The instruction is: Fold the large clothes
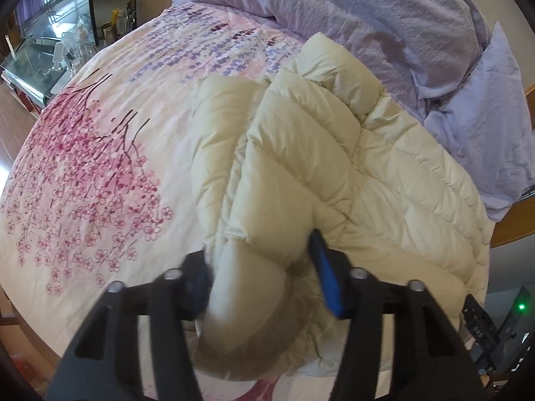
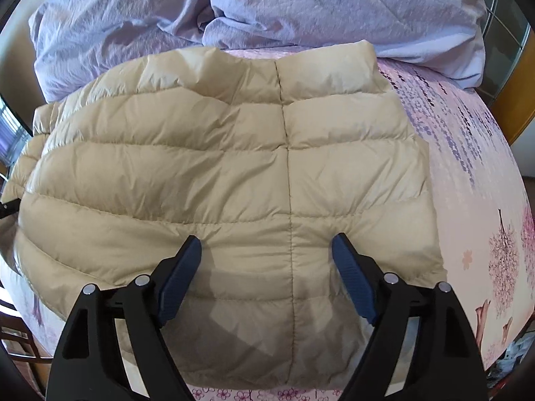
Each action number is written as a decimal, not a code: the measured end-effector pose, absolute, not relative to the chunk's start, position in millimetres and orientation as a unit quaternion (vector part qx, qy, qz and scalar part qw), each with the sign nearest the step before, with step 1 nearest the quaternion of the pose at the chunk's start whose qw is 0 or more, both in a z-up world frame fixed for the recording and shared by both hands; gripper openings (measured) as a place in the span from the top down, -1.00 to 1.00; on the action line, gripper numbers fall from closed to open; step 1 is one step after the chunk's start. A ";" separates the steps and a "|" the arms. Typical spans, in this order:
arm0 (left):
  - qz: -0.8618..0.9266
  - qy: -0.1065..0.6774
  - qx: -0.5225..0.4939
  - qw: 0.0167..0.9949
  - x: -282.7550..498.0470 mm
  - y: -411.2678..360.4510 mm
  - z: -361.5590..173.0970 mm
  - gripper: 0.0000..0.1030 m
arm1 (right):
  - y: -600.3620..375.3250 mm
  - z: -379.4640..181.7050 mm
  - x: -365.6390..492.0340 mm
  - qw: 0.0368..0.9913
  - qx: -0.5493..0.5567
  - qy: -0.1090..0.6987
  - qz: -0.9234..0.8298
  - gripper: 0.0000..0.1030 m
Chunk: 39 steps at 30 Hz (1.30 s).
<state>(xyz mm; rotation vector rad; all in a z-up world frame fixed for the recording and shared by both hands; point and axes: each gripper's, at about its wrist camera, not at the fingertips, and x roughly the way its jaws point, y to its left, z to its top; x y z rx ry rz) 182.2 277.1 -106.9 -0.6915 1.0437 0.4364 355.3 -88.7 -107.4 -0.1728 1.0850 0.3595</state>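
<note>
A cream quilted down jacket (image 1: 301, 153) lies on the bed, its puffy sleeve folded in over the body. My left gripper (image 1: 259, 250) is shut on the rolled end of that sleeve, and the fabric fills the gap between the blue pads (image 1: 329, 277). The right wrist view shows the jacket (image 2: 217, 167) spread flat with its collar at the far side and a centre seam running toward me. My right gripper (image 2: 266, 237) hangs open just above the lower part of the jacket, one finger on each side of the seam, holding nothing.
The floral bed sheet (image 1: 100, 167) stretches to the left. A crumpled lilac duvet (image 2: 267, 0) and a pillow (image 1: 485, 117) lie beyond the collar. A glass cabinet (image 1: 43, 50) stands past the bed's far left, and the wooden bed frame (image 1: 515, 224) is at the right.
</note>
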 end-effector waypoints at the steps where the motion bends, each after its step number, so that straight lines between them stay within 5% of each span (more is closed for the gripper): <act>1: 0.201 0.483 -0.323 0.789 182.4 276.7 -106.1 0.23 | -88.1 -109.5 355.4 0.837 -0.083 0.513 0.172 -0.64; 5: 0.191 0.470 -0.338 0.793 180.7 278.0 -100.5 0.57 | -87.4 -118.1 358.3 0.833 -0.085 0.517 0.179 -0.69; 10: 0.178 0.450 -0.339 0.807 182.7 272.2 -80.4 0.70 | -86.7 -122.3 361.8 0.831 -0.087 0.519 0.181 -0.75; 27: 0.039 0.376 -0.311 0.872 235.9 178.1 31.4 0.73 | -87.5 -127.1 363.9 0.830 -0.098 0.515 0.191 -0.86; 39: -0.023 0.401 -0.234 0.886 282.7 77.6 48.7 0.73 | -88.7 -124.5 371.9 0.822 -0.095 0.526 0.198 -0.86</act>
